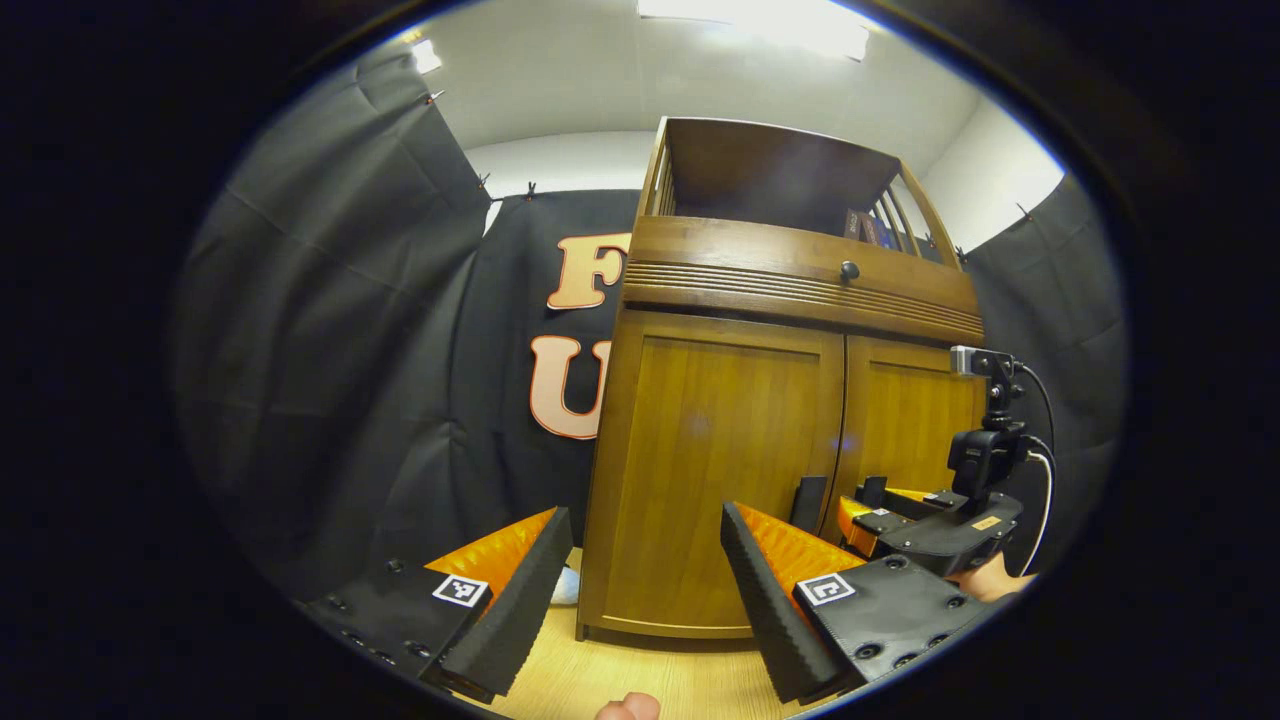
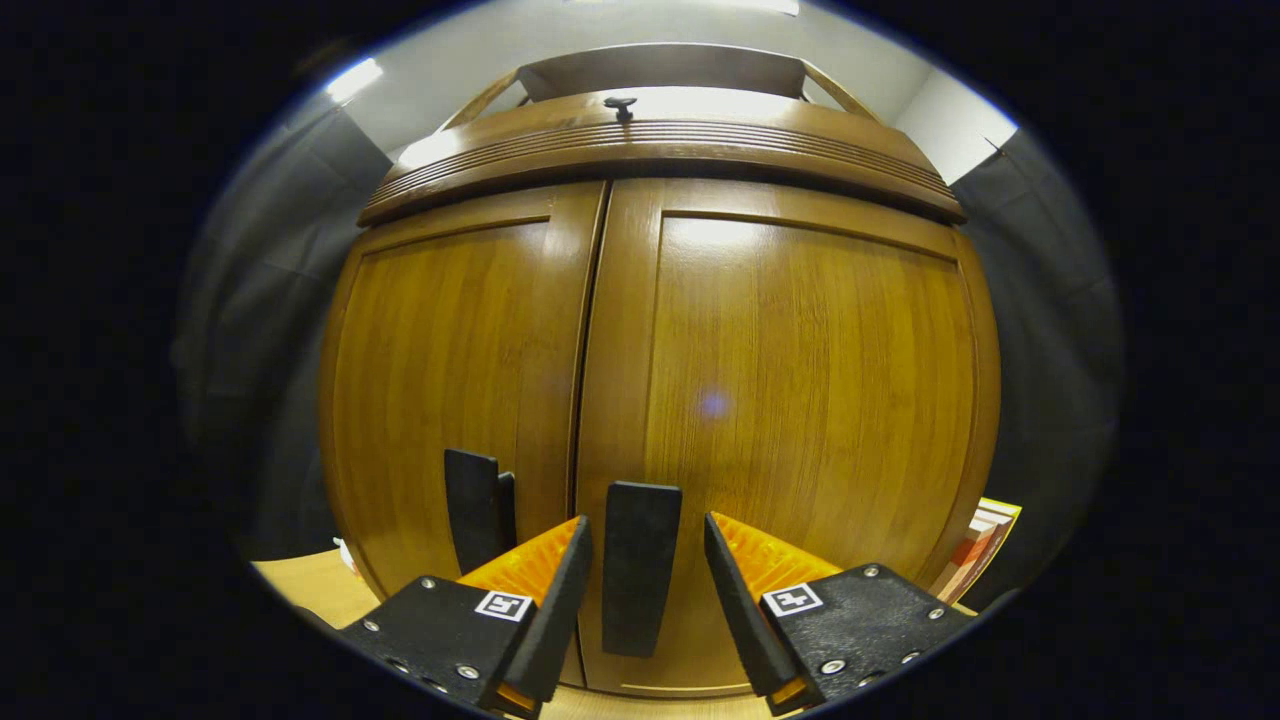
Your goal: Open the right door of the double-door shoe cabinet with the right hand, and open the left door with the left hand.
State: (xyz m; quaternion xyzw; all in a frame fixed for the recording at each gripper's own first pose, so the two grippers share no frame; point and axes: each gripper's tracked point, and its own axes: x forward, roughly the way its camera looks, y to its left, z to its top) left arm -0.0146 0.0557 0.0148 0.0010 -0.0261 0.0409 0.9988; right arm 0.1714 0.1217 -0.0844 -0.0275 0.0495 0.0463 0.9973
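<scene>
The wooden shoe cabinet has both doors shut: left door and right door. Each door carries a dark upright handle near the middle seam. My right gripper is open, with the right door's handle standing between its fingers and a gap on each side. The left door's handle stands free. My left gripper is open and empty, held back from the left door. The right gripper also shows in the left gripper view, low against the right door.
Above the doors is a drawer with a dark knob, topped by an open shelf holding books. Stacked books or magazines lie right of the cabinet. The cabinet stands on a light wooden floor. Black cloth walls surround it.
</scene>
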